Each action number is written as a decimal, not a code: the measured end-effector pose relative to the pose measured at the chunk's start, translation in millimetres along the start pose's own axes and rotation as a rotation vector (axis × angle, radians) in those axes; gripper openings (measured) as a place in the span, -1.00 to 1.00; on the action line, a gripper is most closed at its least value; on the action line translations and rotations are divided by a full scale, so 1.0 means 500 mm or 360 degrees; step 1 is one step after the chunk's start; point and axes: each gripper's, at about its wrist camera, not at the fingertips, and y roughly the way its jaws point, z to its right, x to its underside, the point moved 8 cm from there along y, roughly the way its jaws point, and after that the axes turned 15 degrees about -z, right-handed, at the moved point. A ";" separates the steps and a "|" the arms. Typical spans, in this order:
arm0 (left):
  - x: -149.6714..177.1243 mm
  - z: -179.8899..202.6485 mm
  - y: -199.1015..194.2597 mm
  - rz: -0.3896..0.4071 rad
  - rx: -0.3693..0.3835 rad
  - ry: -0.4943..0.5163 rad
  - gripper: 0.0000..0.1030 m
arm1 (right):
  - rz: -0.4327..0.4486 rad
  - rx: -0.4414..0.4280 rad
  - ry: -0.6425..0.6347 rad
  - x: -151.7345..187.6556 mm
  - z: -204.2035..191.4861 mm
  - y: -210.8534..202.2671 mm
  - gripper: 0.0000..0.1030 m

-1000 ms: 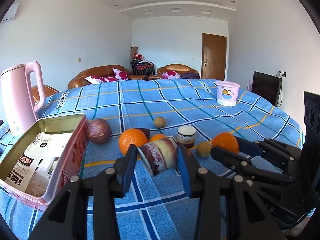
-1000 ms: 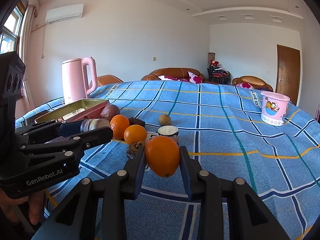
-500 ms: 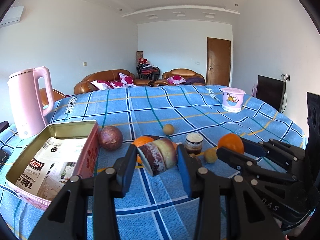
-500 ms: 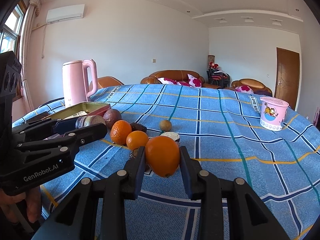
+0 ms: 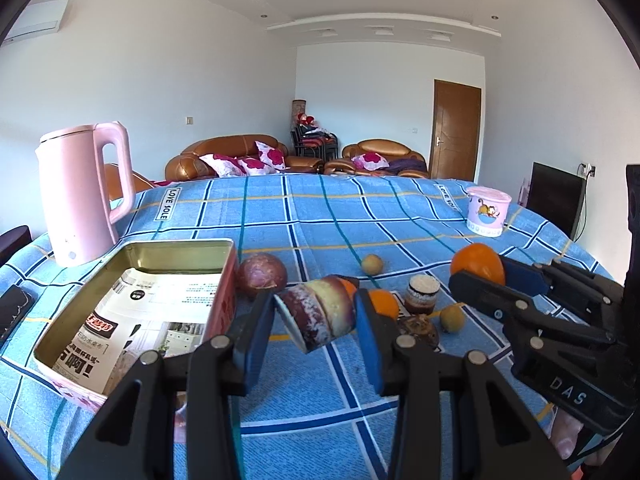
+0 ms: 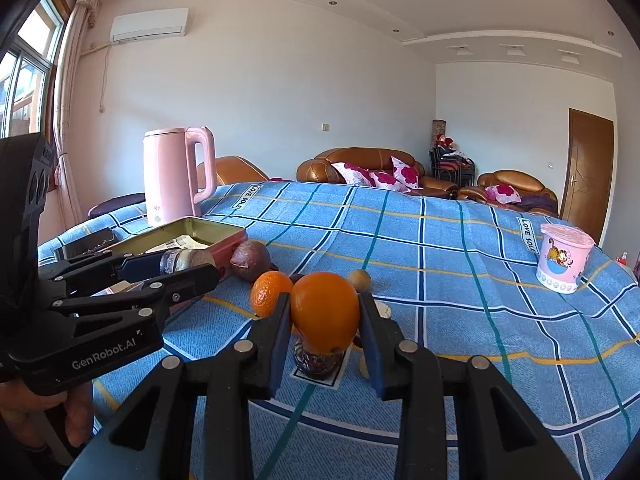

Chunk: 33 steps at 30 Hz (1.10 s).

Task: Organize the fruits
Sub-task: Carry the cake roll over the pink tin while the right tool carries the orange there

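Observation:
My left gripper (image 5: 314, 320) is shut on a purple fruit half (image 5: 320, 316), held above the blue checked cloth just right of the open pink tin (image 5: 226, 276). My right gripper (image 6: 324, 316) is shut on an orange (image 6: 325, 312); it shows in the left wrist view (image 5: 477, 269) at right. On the cloth lie a whole purple passion fruit (image 5: 262, 276), an orange (image 5: 384, 304), another fruit half (image 5: 422, 296), two small brown fruits (image 5: 372, 264) (image 5: 452, 318) and a dark wrinkled fruit (image 5: 418, 328).
A pink kettle (image 5: 84, 196) stands behind the tin at far left. A pink cartoon cup (image 5: 486, 216) stands at far right. A dark phone-like object (image 5: 14, 314) lies at the left edge. Newspaper lines the tin.
Both grippers have risen and drawn back with their fruit still held. The left one has shifted toward the tin, which now shows more of its inside.

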 end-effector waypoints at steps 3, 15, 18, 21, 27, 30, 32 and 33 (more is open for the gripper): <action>-0.002 -0.015 -0.004 0.0001 -0.0015 -0.0018 -0.18 | 0.0002 -0.0046 -0.0005 -0.019 -0.011 0.004 -0.32; -0.018 -0.119 -0.012 -0.0022 -0.0142 -0.0131 -0.18 | -0.0033 -0.0189 -0.0058 -0.091 -0.070 0.035 -0.32; -0.022 -0.147 -0.010 -0.0034 -0.0177 -0.0155 -0.18 | -0.0039 -0.0217 -0.0099 -0.111 -0.095 0.046 -0.32; -0.023 -0.171 -0.008 -0.0044 -0.0216 -0.0169 -0.18 | -0.0042 -0.0240 -0.0146 -0.128 -0.121 0.057 -0.32; -0.022 -0.223 0.000 -0.0075 -0.0287 -0.0197 -0.18 | -0.0068 -0.0281 -0.0205 -0.154 -0.167 0.087 -0.32; -0.024 -0.241 0.008 -0.0091 -0.0308 -0.0209 -0.18 | -0.0084 -0.0310 -0.0228 -0.164 -0.186 0.098 -0.32; -0.025 -0.251 0.010 -0.0104 -0.0327 -0.0211 -0.18 | -0.0090 -0.0318 -0.0252 -0.170 -0.200 0.107 -0.32; -0.026 -0.257 0.013 -0.0109 -0.0332 -0.0211 -0.18 | -0.0095 -0.0323 -0.0262 -0.173 -0.207 0.113 -0.32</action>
